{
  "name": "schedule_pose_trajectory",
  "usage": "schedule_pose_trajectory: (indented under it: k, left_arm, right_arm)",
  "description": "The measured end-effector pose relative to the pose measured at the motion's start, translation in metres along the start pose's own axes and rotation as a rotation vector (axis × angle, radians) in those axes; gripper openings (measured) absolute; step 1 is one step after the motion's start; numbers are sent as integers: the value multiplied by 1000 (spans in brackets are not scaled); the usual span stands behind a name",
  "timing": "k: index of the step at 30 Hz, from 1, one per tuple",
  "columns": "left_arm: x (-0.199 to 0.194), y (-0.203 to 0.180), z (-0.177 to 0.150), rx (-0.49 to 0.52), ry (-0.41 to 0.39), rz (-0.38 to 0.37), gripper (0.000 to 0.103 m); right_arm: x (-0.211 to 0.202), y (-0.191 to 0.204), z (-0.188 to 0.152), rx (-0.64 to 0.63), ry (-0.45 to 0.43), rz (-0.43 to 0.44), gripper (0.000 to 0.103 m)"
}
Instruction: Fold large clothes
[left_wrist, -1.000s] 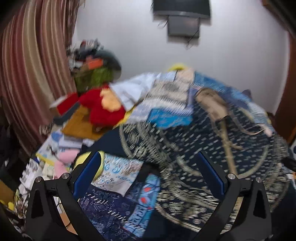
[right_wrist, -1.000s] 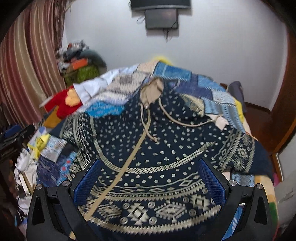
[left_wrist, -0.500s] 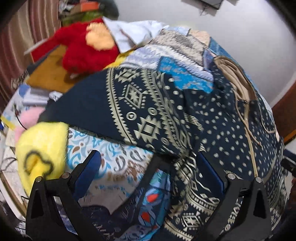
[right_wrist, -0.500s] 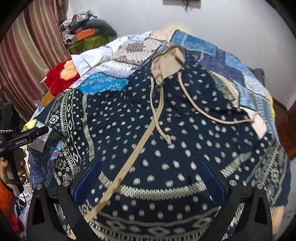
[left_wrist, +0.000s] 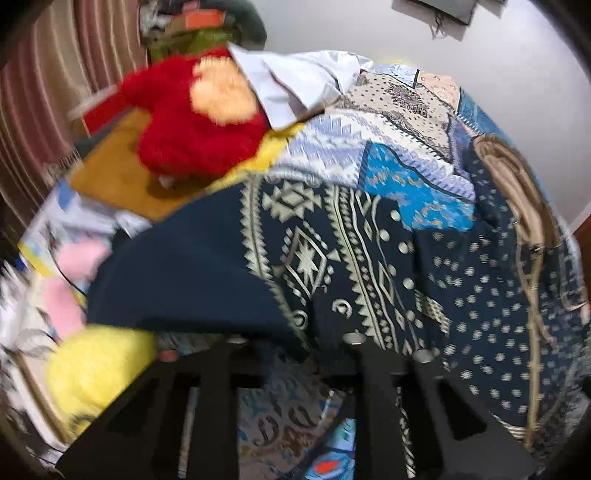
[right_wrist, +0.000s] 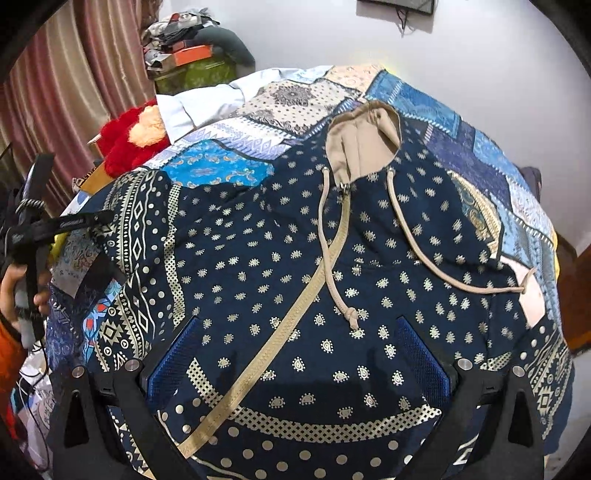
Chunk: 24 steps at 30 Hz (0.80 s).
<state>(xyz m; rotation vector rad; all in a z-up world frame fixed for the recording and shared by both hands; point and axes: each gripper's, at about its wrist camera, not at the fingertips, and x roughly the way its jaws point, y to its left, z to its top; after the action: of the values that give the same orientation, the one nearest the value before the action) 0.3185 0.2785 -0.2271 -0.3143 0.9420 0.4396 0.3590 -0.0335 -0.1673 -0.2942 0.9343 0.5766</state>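
Observation:
A navy hoodie (right_wrist: 280, 251) with cream patterns, a beige hood lining (right_wrist: 364, 144), drawstrings and a zip lies front up on the bed. Its patterned sleeve (left_wrist: 306, 243) reaches the bed's left edge. My left gripper (left_wrist: 295, 332) is low at that sleeve's near edge. Its jaws are closing together with the dark fabric pinched between them, and the tips are hidden under the cloth. In the right wrist view the left gripper (right_wrist: 55, 225) shows at the far left, held by a hand (right_wrist: 18, 288). My right gripper (right_wrist: 299, 358) hangs open over the hoodie's lower front, nothing between its blue pads (right_wrist: 173, 358).
A blue patchwork bedspread (right_wrist: 480, 155) covers the bed. A red plush toy (left_wrist: 192, 125) and a white shirt (left_wrist: 295, 85) lie at the far left corner, a yellow plush (left_wrist: 96, 373) beside the bed. Curtains (right_wrist: 74, 85) and stacked boxes (right_wrist: 192, 62) stand behind.
The left gripper dropped toward the sleeve and its jaws went from wide open to closed on the fabric. The right gripper sank closer to the hoodie's front and stayed open.

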Motion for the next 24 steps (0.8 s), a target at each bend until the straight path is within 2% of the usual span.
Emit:
schedule_pose_trajectory:
  k: [2, 4, 7, 9, 13, 17, 20, 23, 24]
  left_arm:
    - [-13, -16, 5, 81, -60, 93, 11]
    - [-27, -34, 9, 145, -112, 113, 8]
    - [-52, -66, 13, 219, -181, 74, 8]
    - [-63, -87, 13, 249, -191, 11, 8]
    - [-55, -117, 1, 279, -118, -99, 8]
    - [-20, -136, -30, 283, 44, -176, 8]
    - [10, -132, -50, 241, 156, -160, 10]
    - [21, -120, -64, 202, 217, -153, 21]
    - [19, -116, -66, 190, 226, -164, 31]
  right_arm:
    - [-7, 0, 0, 3, -14, 2, 103]
    - [-16, -1, 0, 8, -29, 3, 103]
    - [-34, -4, -3, 10, -65, -19, 103]
    - [-45, -5, -4, 8, -86, -36, 103]
    - [-71, -8, -11, 5, -122, -60, 103]
    - [-90, -9, -20, -6, -146, -90, 103]
    - [-102, -10, -30, -13, -156, -113, 103]
    - [-111, -11, -38, -18, -153, -127, 103]
    - [-113, -12, -41, -19, -149, -129, 103]
